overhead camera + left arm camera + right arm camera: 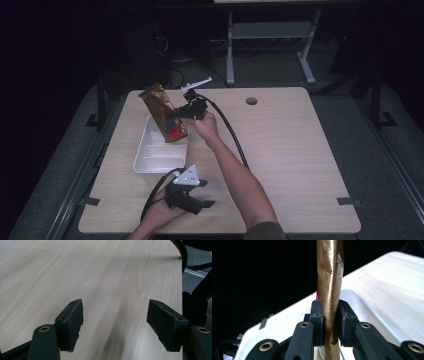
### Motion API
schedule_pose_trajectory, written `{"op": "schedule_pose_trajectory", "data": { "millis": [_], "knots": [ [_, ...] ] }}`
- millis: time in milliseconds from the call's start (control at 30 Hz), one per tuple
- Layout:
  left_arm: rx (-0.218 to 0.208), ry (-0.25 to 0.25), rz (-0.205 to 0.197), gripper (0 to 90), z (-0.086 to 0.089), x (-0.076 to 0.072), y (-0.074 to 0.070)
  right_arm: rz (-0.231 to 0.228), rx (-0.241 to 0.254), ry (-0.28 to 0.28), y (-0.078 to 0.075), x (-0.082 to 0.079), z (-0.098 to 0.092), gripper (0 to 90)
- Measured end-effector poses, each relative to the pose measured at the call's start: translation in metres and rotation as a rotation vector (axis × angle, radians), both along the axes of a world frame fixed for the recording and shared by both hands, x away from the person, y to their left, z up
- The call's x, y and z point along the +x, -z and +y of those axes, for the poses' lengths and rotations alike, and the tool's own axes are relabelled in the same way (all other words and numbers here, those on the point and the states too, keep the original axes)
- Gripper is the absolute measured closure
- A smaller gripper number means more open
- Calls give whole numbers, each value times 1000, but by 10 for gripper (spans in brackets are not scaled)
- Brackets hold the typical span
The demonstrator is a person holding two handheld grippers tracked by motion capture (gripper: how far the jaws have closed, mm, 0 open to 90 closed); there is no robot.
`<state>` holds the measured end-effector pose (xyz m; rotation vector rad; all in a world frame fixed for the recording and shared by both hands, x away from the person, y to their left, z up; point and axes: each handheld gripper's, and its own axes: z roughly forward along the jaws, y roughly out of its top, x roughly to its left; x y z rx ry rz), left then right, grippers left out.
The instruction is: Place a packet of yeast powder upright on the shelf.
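Note:
A gold foil snack bag point(162, 112) with a red and blue print hangs tilted over the white divided tray point(145, 152) at the table's left. My right gripper point(172, 114) is shut on the bag from its right side. In the right gripper view both pads point(318, 322) pinch the gold bag point(331, 290) edge-on, with the white tray point(362, 307) below it. My left gripper point(200, 205) rests near the table's front edge, below the tray. Its jaws stand wide open over bare wood, as the left gripper point(115, 322) shows in its own view.
The light wooden table point(290, 150) has a round cable hole point(251, 101) at the back. A black cable point(232, 135) trails from my right gripper across the table. A small white part point(197, 82) lies at the back edge. Dark floor and a desk frame point(270, 45) lie beyond.

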<state>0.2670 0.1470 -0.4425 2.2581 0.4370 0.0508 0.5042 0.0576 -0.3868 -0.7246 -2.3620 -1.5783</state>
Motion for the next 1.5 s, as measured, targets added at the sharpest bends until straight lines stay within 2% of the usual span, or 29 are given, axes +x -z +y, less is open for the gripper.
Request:
{"op": "schedule_pose_trajectory", "data": {
  "millis": [67, 267, 533, 600, 667, 733, 767, 867, 967, 1067, 1200, 1267, 1367, 1500],
  "knots": [
    [-2, 3, 3, 288, -1, 0, 0, -5, -18, -9, 7, -1, 4, 761],
    [6, 4, 4, 287, -1, 1, 1, -19, -16, -12, 18, -7, 13, 758],
    [11, 9, 3, 286, -3, 0, 2, 12, -21, 15, 26, -7, 14, 764],
    [8, 7, 4, 286, -2, 0, 2, 8, -33, 14, 25, -7, 14, 742],
    [3, 5, 7, 286, -2, 1, 2, 10, -44, 5, 23, -8, 16, 687],
    [0, 1, 8, 284, -1, 1, 2, -9, -65, 10, 18, -10, 20, 617],
    [1, 3, 6, 284, -1, 1, 2, -9, -67, 7, 17, -11, 22, 613],
    [-2, 3, 6, 284, -2, 0, 1, -33, -119, 16, 13, -12, 28, 580],
    [0, 4, 4, 284, -3, 0, 2, -41, -131, 31, 8, -11, 32, 596],
    [-3, 4, 6, 284, -3, 0, 2, -39, -151, 33, 5, -9, 34, 681],
    [-6, 4, 8, 284, -3, 0, 2, -18, -142, 22, 3, -7, 35, 780],
    [-5, 6, 9, 284, -3, 0, 2, 4, -113, 6, 3, -5, 32, 810],
    [-6, 6, 9, 284, -3, 0, 2, 12, -77, 12, 2, -6, 29, 842],
    [-7, 7, 10, 285, -3, 0, 2, 5, 16, 16, 4, -8, 29, 860]
  ]
}}
